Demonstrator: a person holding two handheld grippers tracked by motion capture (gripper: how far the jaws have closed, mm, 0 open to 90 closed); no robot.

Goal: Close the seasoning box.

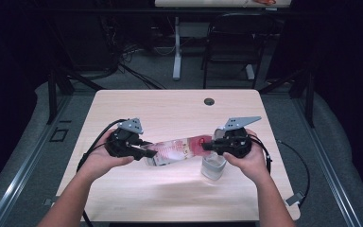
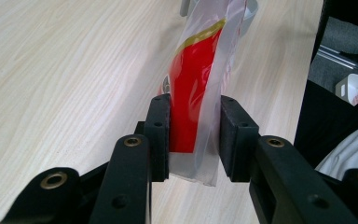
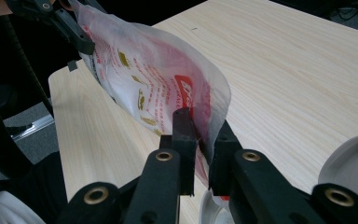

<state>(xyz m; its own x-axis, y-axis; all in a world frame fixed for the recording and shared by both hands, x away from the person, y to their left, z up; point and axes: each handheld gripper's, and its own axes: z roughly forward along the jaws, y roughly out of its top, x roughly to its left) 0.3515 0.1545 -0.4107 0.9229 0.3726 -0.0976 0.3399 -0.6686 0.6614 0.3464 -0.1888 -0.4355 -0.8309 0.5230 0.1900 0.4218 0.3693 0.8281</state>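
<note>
You hold a clear plastic bag (image 3: 158,88) printed in red and gold, but its lettering cannot be read: the lines of red script and the white characters on its red panel are blurred. No other label, brand, number or sign on the table (image 1: 170,106) is legible.

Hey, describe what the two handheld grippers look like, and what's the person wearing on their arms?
Both are black two-jaw tools: the left tool and right tool each carry a grey three-cornered plate on top, brass-coloured screw inserts along the jaw arms, and a trailing black cable. The forearms are bare, with no sleeves visible.
</note>
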